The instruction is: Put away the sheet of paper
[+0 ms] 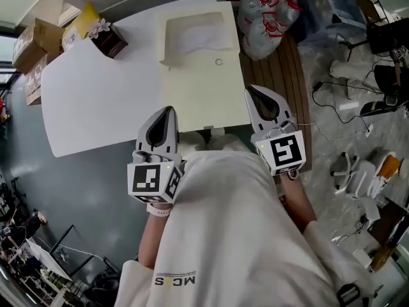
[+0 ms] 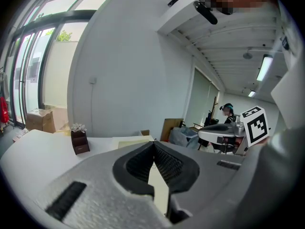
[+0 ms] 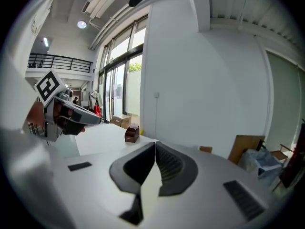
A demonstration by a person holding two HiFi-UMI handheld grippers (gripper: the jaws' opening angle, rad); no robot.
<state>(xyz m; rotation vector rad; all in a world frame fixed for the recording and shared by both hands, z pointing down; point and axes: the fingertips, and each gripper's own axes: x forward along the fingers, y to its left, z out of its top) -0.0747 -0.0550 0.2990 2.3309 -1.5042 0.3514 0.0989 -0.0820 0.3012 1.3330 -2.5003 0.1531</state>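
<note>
A cream case [image 1: 201, 75] lies open on the white table [image 1: 96, 94]. Its far half is a shallow tray [image 1: 195, 36] with what looks like a white sheet inside. Its near half is a flat panel with a small ring [image 1: 219, 61]. My left gripper [image 1: 165, 112] is shut and empty, and hovers over the table's near edge just left of the case. Just off the case's near right corner, my right gripper [image 1: 251, 91] is also shut on nothing. In the left gripper view the jaws [image 2: 153, 145] meet with the case [image 2: 136, 141] beyond; the right gripper view shows closed jaws [image 3: 155, 145].
A small brown box with white flowers [image 1: 108, 39] stands at the table's far left corner. Cardboard boxes [image 1: 32, 43] sit on the floor to the left. Plastic bags [image 1: 265, 18] rest on a wooden slatted bench [image 1: 287, 75] to the right, with cables and chair legs beyond.
</note>
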